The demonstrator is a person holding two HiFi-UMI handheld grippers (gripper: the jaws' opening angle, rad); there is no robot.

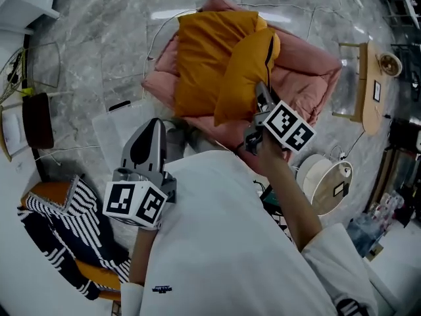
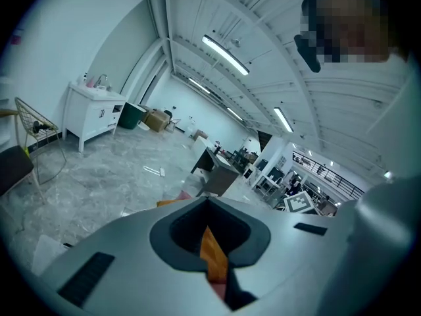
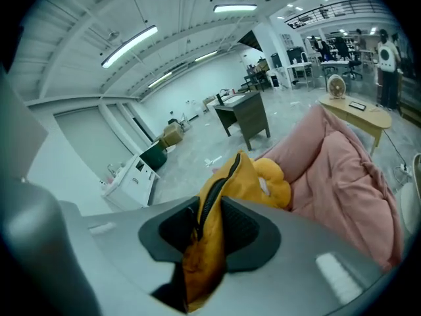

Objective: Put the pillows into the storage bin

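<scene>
Where pillows (image 1: pixel 204 64) pile — grey marble floor (image 1: pixel 105 51), seemingly workshop.

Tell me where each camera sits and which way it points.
Head view: on the person's head, facing steeply down; shows the white-clad torso, left gripper and right gripper.
Left gripper view: on the left gripper, looking along its jaws across the hall and up at ceiling lights; the person's upper body shows at right.
Right gripper view: on the right gripper, looking along its jaws, shut on a mustard pillow, toward pink cushions; no body shows.
Shared: head and right gripper views both show that pillow and the cushions.
</scene>
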